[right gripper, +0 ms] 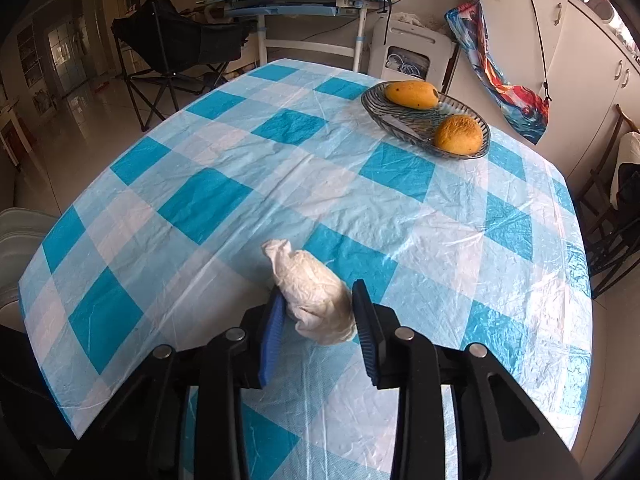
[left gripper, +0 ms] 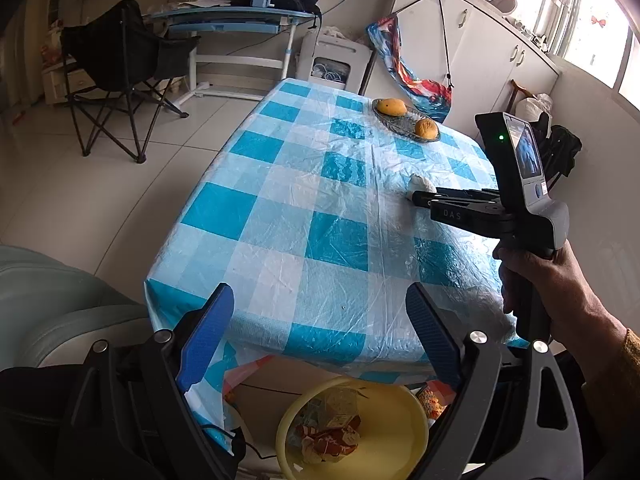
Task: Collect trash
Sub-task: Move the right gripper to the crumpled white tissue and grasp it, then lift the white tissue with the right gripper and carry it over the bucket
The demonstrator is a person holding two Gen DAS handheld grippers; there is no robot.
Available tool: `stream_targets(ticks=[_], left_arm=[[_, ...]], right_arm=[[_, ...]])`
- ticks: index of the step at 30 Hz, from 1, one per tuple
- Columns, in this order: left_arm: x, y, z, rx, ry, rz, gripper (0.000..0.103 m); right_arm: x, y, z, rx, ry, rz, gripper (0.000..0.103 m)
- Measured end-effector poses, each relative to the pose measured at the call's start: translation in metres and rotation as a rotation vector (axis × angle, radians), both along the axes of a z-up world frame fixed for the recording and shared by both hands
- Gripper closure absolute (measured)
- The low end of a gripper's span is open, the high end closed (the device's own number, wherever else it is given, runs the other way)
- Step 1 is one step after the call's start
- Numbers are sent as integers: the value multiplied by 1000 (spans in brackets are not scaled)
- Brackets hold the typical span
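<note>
The crumpled white tissue (right gripper: pixel 310 292) lies on the blue-checked tablecloth (right gripper: pixel 248 184), its long axis running from a twisted tip at upper left towards the camera at lower right. Open cloth surrounds it; the glass fruit dish (right gripper: pixel 400 124) sits well apart near the far edge. The right gripper (right gripper: pixel 316 300) straddles the tissue's near end, pads clamped on it. The left gripper (left gripper: pixel 320 312) hangs spread wide, empty, above the yellow basin (left gripper: pixel 400 420) below the table's near edge.
</note>
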State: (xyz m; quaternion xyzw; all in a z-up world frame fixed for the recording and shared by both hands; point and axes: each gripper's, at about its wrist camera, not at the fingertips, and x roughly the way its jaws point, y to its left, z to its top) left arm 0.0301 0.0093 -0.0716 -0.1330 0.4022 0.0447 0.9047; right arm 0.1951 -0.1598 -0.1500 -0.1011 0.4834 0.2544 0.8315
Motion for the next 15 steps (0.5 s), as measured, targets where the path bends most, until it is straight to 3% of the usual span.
stream_targets(ticks=[4, 15], left_arm=[[-2, 1, -1, 2, 0, 4, 19], [-12, 0, 3, 21, -23, 15, 19]], right_arm=[[1, -8, 3, 41, 19, -31, 83], [-19, -32, 35, 241, 40, -91, 83]])
